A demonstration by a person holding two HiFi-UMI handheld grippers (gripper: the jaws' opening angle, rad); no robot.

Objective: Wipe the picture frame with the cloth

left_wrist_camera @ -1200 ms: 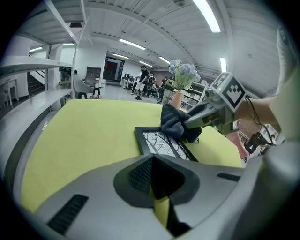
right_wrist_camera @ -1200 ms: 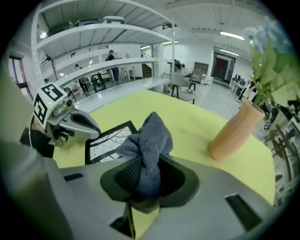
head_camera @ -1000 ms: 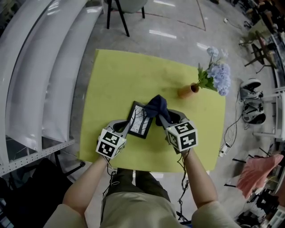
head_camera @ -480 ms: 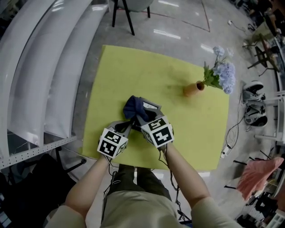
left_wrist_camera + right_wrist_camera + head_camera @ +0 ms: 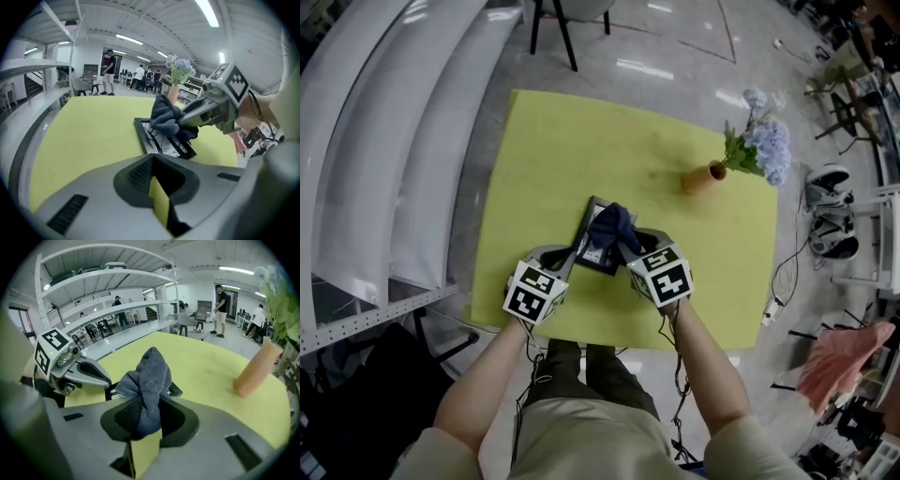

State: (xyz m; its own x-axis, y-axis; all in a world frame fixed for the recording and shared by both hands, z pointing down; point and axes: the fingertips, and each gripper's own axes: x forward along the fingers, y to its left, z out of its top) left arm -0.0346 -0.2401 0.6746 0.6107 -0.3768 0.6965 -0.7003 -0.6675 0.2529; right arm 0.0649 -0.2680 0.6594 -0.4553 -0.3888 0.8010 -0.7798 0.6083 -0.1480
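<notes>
A black picture frame (image 5: pixel 590 249) with a line drawing lies flat on the yellow table (image 5: pixel 553 159). My right gripper (image 5: pixel 626 246) is shut on a bunched dark blue cloth (image 5: pixel 612 228), which rests on the frame's upper right part. The right gripper view shows the cloth (image 5: pixel 150 376) filling the jaws, with a frame corner (image 5: pixel 174 390) just behind. My left gripper (image 5: pixel 574 262) is shut, its tips at the frame's near corner; whether it pinches that corner is hidden. In the left gripper view, the cloth (image 5: pixel 166 119) sits on the frame (image 5: pixel 164 143) ahead of the jaws.
A tan vase (image 5: pixel 698 178) with pale blue flowers (image 5: pixel 764 145) lies tipped at the table's back right. White curved shelves (image 5: pixel 384 141) run along the left. Chair legs (image 5: pixel 558 28) stand beyond the far edge. Cables and gear clutter the floor at the right.
The right gripper swept the cloth left across the frame, then back right to its upper right part. The left gripper stayed at the frame's near corner.
</notes>
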